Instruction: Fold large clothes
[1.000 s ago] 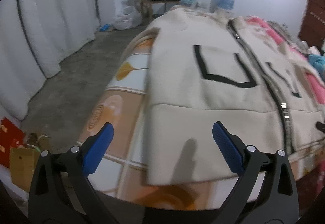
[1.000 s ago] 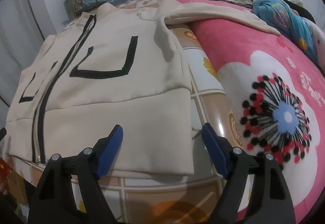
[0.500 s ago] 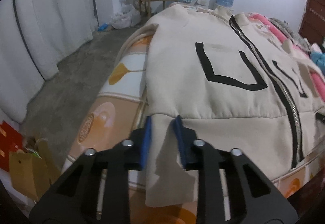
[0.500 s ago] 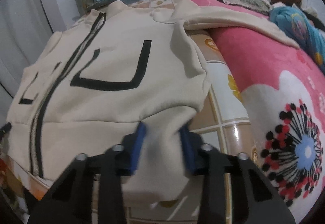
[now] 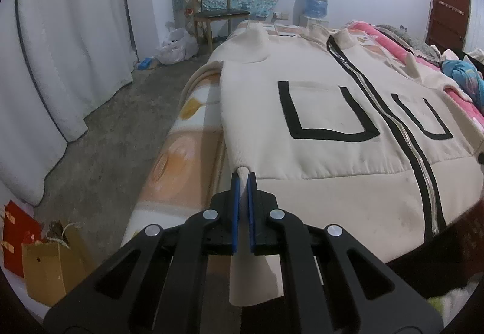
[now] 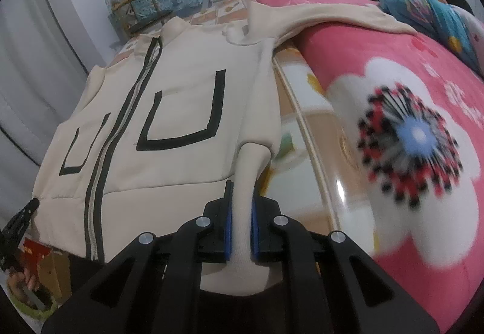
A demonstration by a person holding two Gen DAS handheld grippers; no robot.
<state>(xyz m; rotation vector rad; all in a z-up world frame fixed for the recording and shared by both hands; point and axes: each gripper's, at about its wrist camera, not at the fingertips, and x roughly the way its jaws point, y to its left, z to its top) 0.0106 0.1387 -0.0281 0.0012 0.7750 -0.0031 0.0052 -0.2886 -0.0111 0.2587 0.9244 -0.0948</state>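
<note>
I see the cream jacket point(image 5: 348, 158) lying front side up on the bed, across a mat point(image 5: 181, 164) with an orange and white pattern. Its zipper point(image 5: 420, 164) is closed and runs down the middle, and one black-outlined pocket point(image 5: 326, 113) sits on each side of it. My left gripper point(image 5: 242, 185) is clamped on the jacket's side edge near the bottom band; the blue pads point(image 5: 235, 206) are pressed together with a thin fold of cream cloth between them. My right gripper point(image 6: 241, 213) is clamped in the same way on the opposite side edge, and here a thicker roll of cloth stands between the pads point(image 6: 227, 231). At both grips the cloth rises up from the mat. One sleeve point(image 6: 332, 16) lies out over the pink flowered blanket point(image 6: 408, 110), which is just beside the jacket. A blue bundle of cloth point(image 6: 423, 7) rests farther back on the blanket. On the floor beside the bed I see a brown paper bag point(image 5: 45, 267).
</note>
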